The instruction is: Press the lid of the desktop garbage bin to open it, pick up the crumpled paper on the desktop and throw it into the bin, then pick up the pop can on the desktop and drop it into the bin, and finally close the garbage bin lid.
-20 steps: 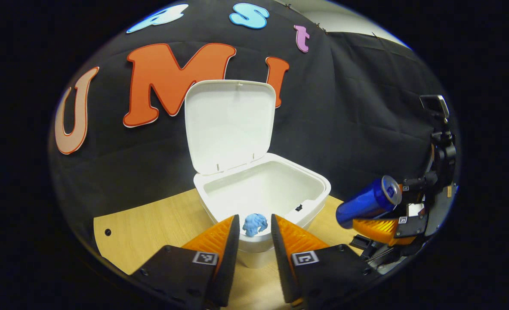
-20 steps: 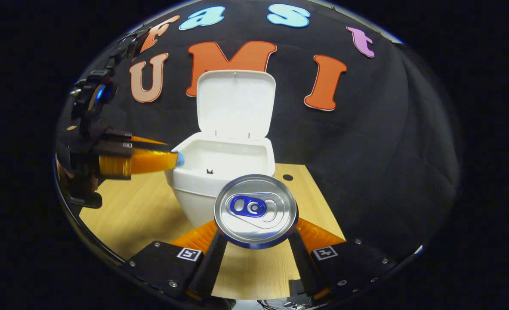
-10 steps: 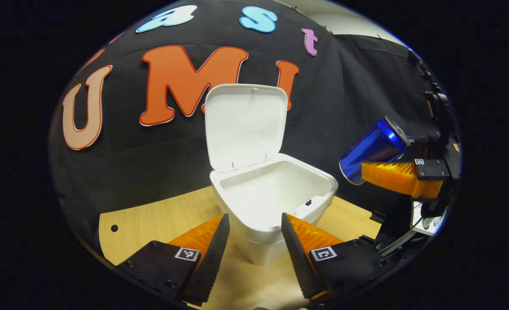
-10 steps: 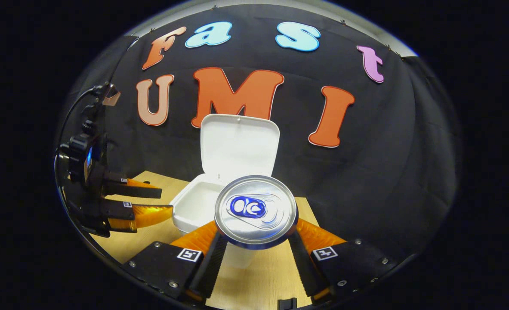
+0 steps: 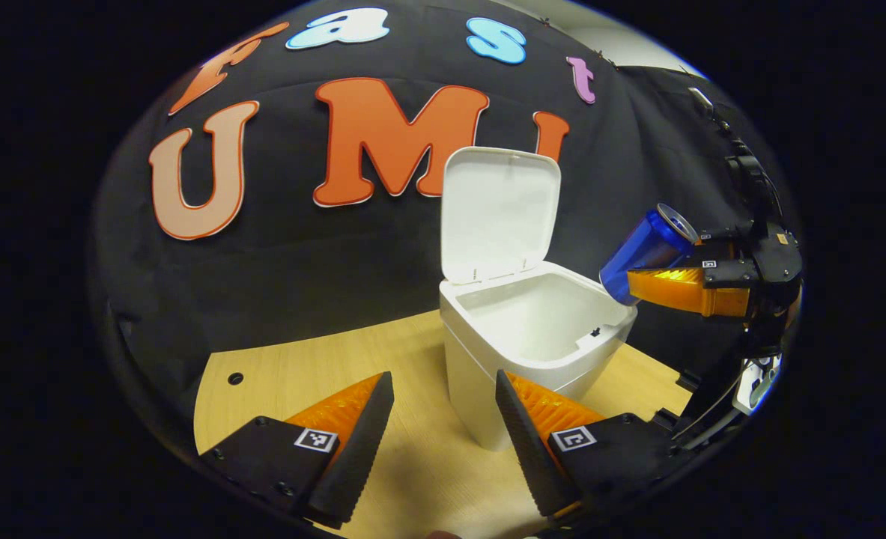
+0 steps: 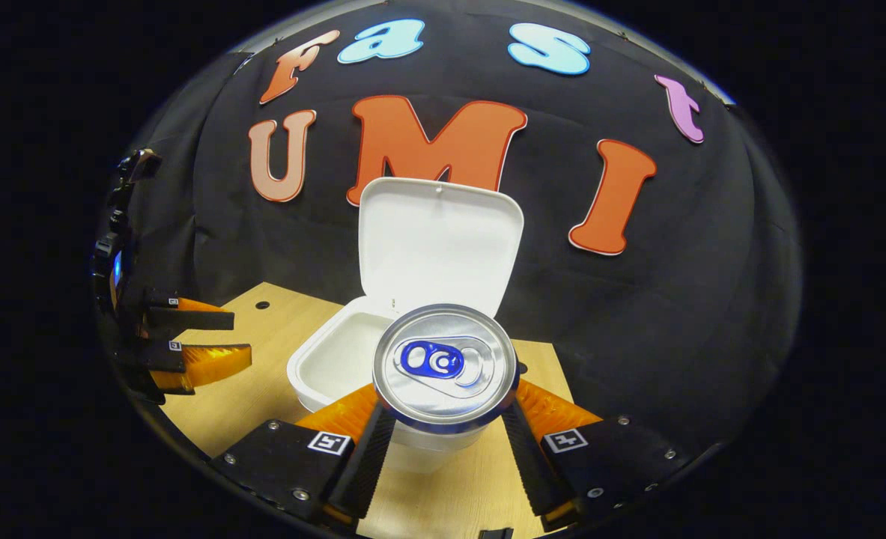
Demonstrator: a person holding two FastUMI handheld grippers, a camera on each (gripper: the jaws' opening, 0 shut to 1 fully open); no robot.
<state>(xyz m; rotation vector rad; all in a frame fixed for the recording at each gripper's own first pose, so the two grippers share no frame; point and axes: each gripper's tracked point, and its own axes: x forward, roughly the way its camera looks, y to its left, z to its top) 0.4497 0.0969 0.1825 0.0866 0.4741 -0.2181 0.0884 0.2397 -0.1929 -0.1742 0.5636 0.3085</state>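
Black cloth wall behind, pale wooden desktop (image 5: 300, 374) below, with a small round hole (image 5: 235, 378) off to the left of the left gripper (image 5: 443, 419). Left gripper's fingers spread apart, holding nothing, low over the desktop. White garbage bin (image 5: 487, 374) just ahead and slightly right of those fingers, lid (image 5: 499, 213) standing upright at the back, inside pale and bare where visible; crumpled paper not discernible there.

Right gripper (image 6: 443, 430) clamped on the pop can (image 6: 445, 367), one finger pressing each side, silver top with blue tab turned toward the camera. Bin (image 6: 330, 367) directly beyond the can, partly hidden by it, open lid (image 6: 439, 247) rising above. From the left gripper view, same can (image 5: 645, 251) blue-bodied and tilted, held up beside the bin's right rim, right gripper (image 5: 637, 281) reaching in from the right. From the right gripper view, left gripper (image 6: 240, 337) well off to the left, fingers parted, clear of the bin.
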